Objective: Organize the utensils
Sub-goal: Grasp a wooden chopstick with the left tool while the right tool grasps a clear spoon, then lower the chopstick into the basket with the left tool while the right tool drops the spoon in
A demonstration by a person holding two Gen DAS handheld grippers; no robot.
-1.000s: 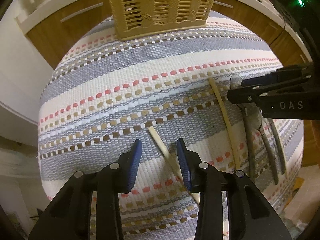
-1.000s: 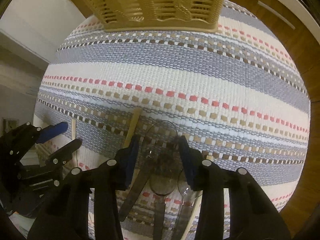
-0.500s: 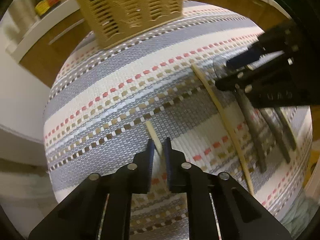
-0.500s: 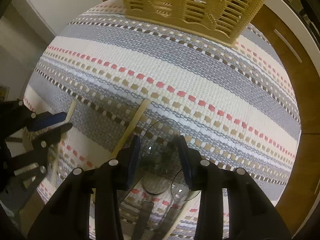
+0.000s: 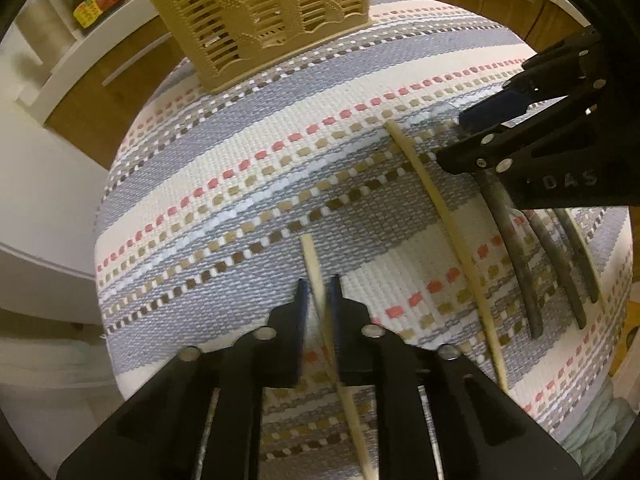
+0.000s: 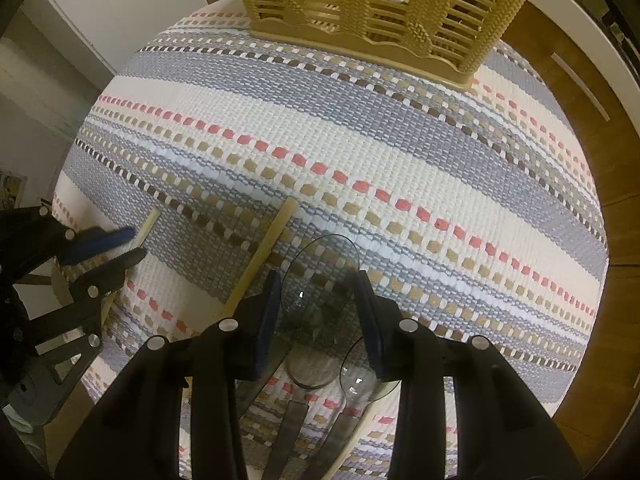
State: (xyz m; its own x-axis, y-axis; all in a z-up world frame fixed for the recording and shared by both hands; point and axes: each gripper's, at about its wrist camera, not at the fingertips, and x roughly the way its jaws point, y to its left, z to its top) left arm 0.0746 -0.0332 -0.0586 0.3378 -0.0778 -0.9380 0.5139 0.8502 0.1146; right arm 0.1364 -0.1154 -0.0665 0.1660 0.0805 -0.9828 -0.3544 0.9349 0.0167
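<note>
Basket [image 5: 260,20] looks unfilled; left tool [image 5: 318,300] clamps one chopstick [image 5: 310,256], right tool [image 6: 316,304] gapes over spoons [image 6: 320,280].

Two wrist fisheye views, both low over the striped woven mat [image 5: 248,184] and facing the slatted basket [image 5: 256,12].

Left wrist view: looks forward along its own fingers at lower centre, close above the mat, basket at top centre, right gripper [image 5: 472,128] entering from the right edge. Right wrist view: same close, downward-forward angle, basket [image 6: 380,4] at top centre, left gripper [image 6: 132,246] at the left edge. Shared: mat, basket, the long chopstick [image 5: 444,216] [image 6: 264,256].
</note>
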